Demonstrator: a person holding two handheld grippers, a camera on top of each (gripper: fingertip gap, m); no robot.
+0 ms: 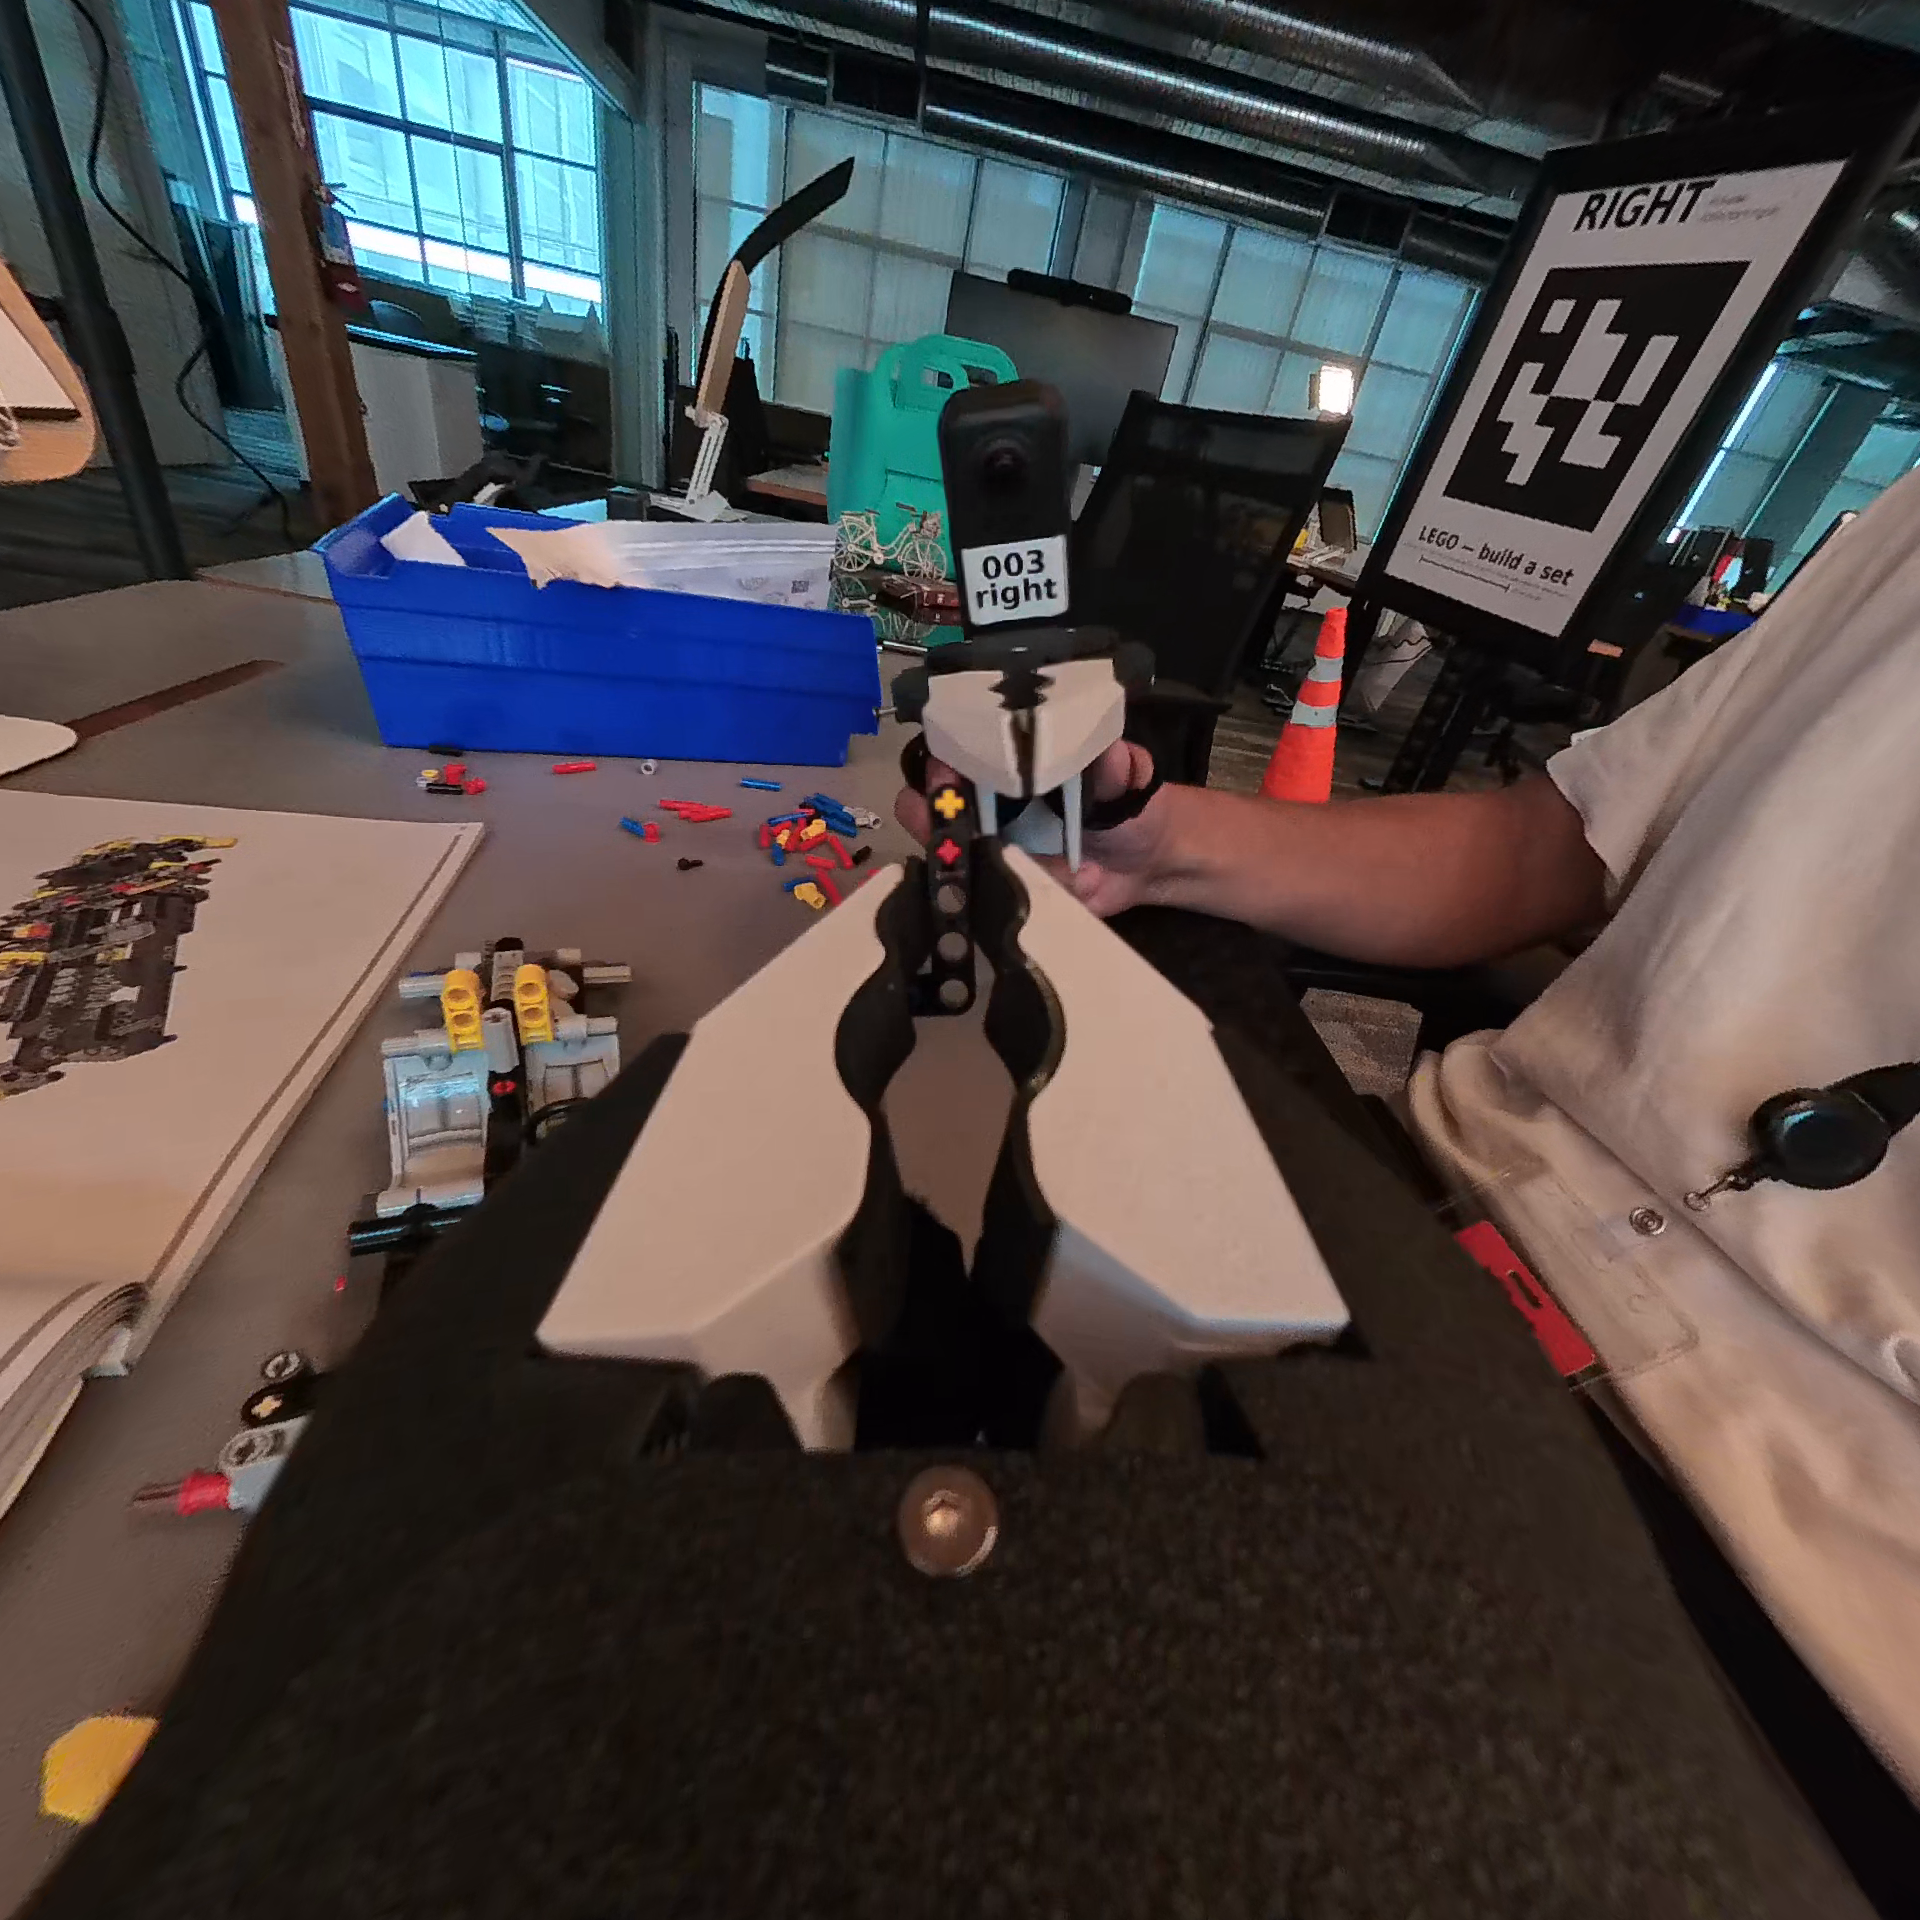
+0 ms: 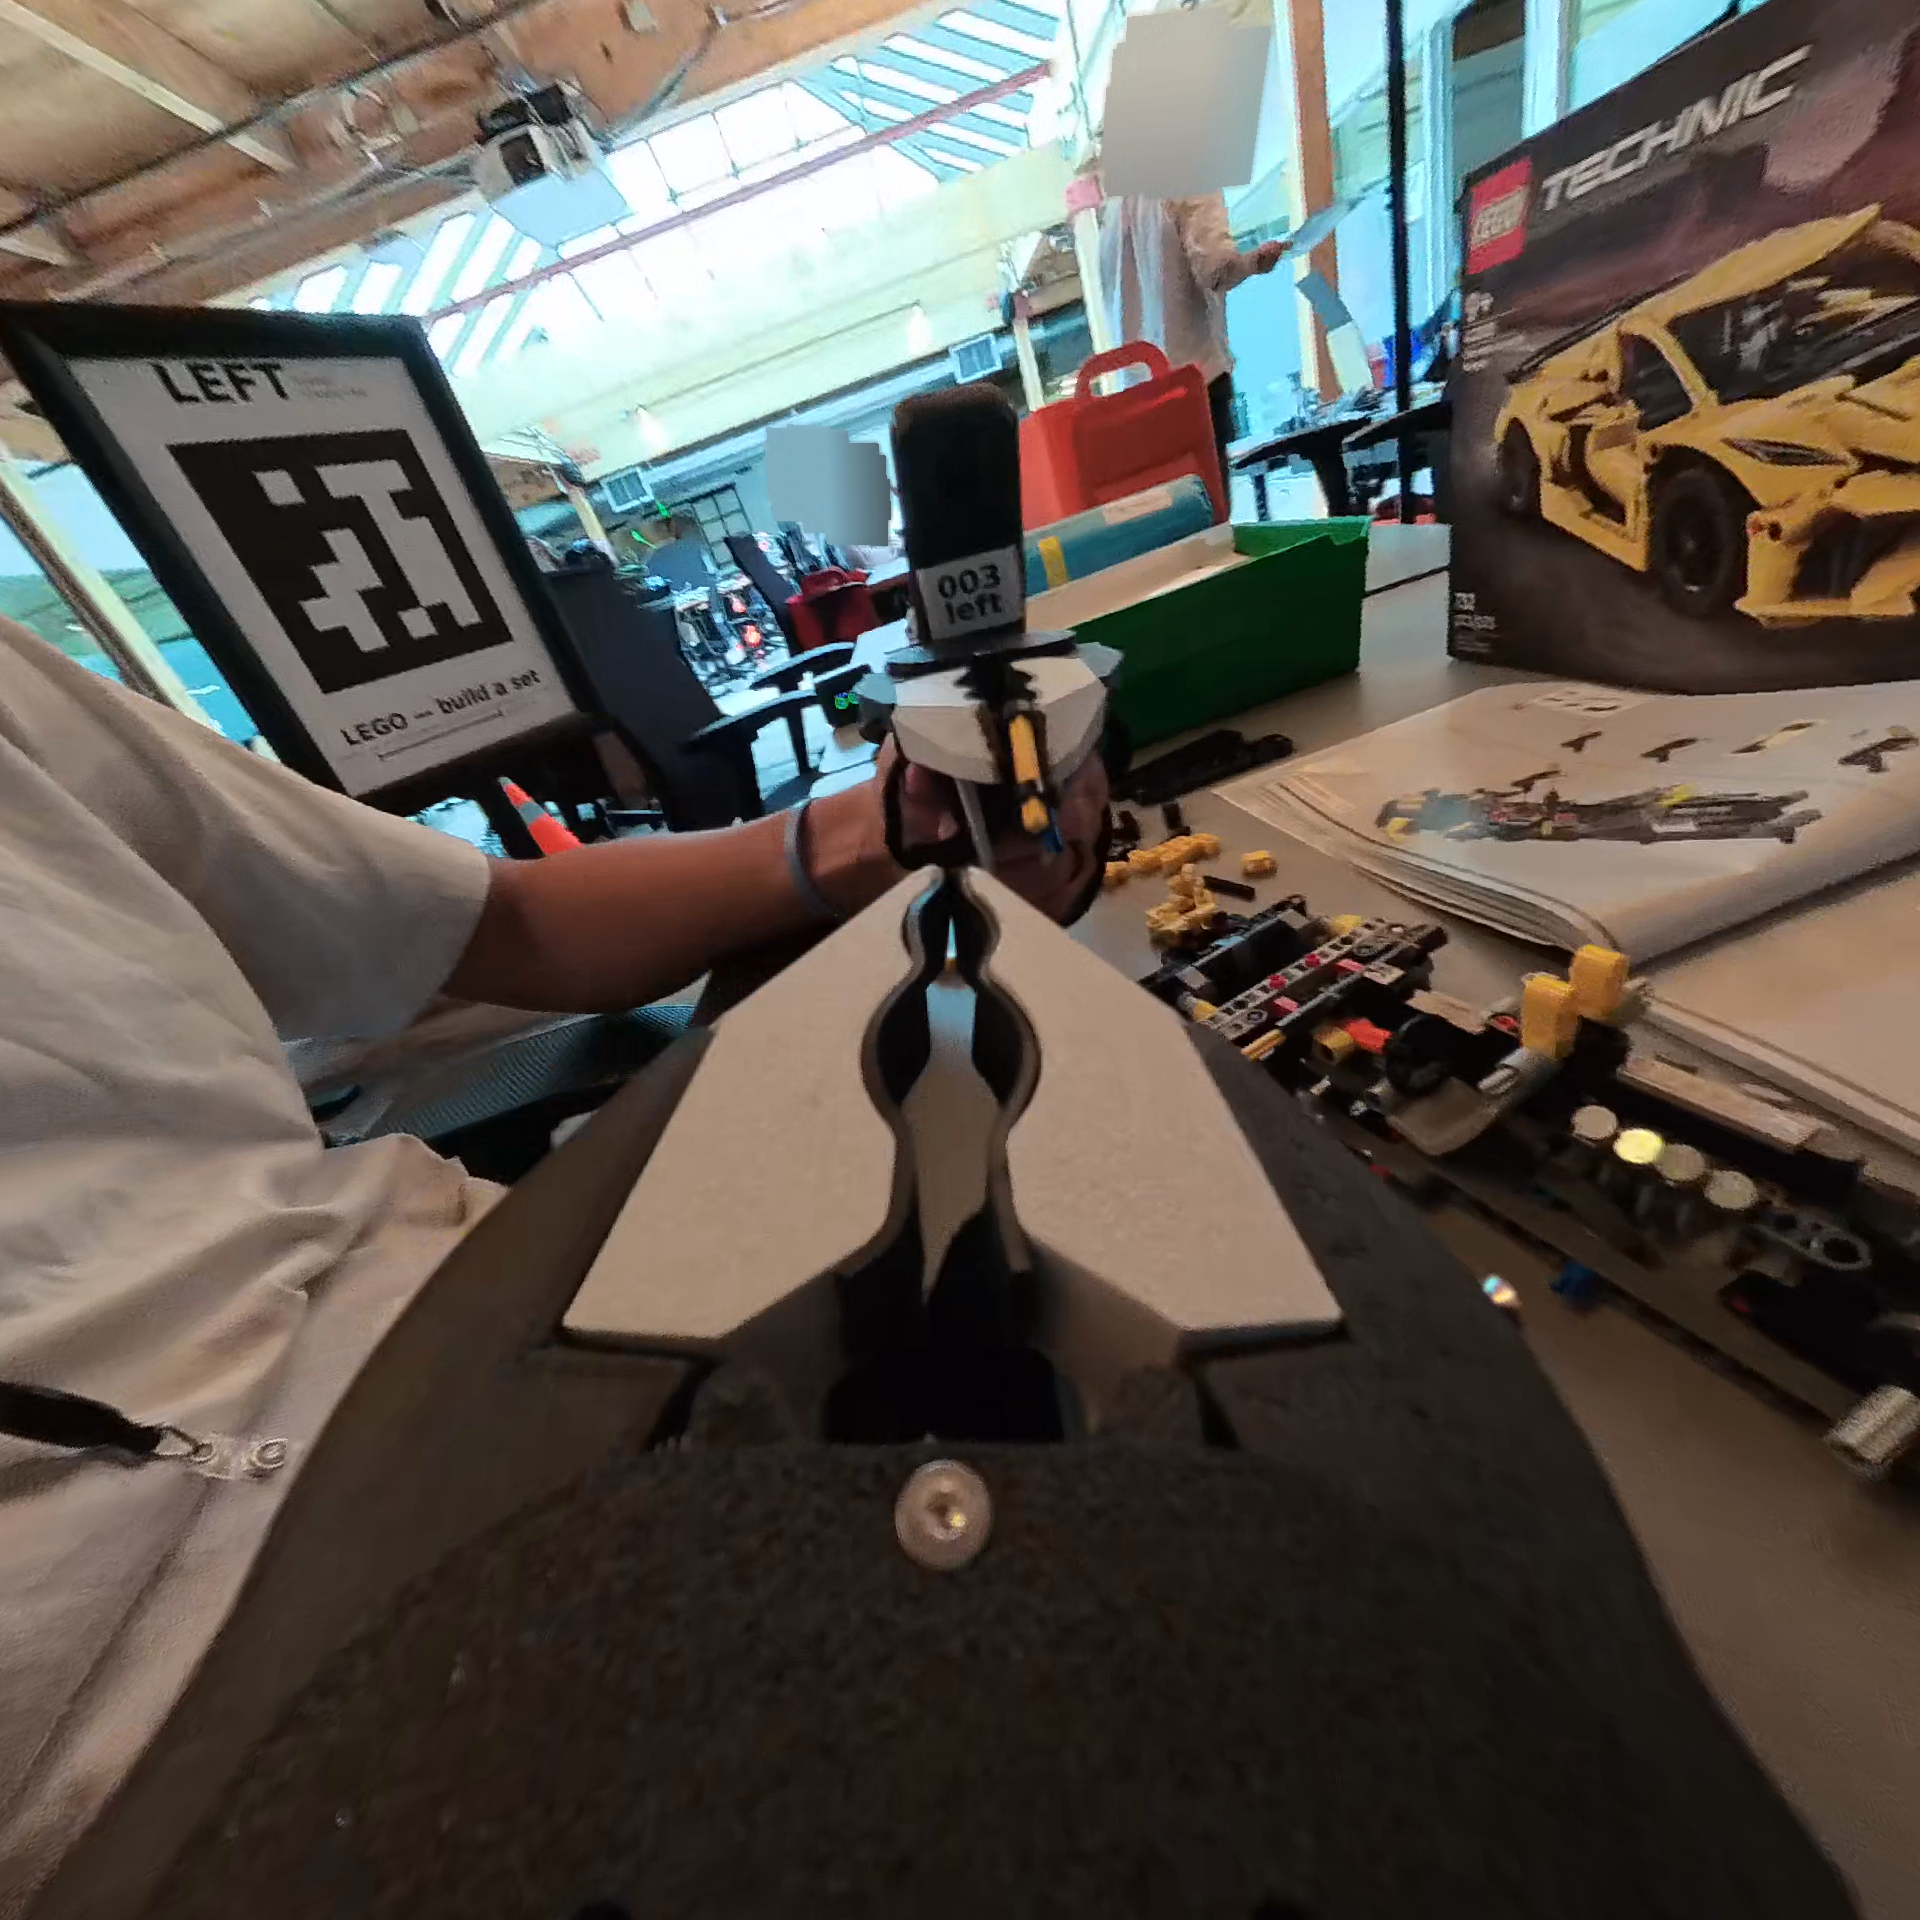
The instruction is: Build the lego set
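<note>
The black beam's [image 1: 948, 914] lower end sat hidden between the left gripper's [image 1: 954, 940] dark pads. Left of that claw, the instruction booklet [image 1: 208, 997] was cut off by the picture's edge, and a yellow piece [image 1: 88, 1766] below it (a mere blur) defied naming. Ahead of the right gripper [image 2: 951, 935], whether its tips pinched anything was unclear. To its right, the chassis [image 2: 1455, 1049] blurred toward the edge.
</note>
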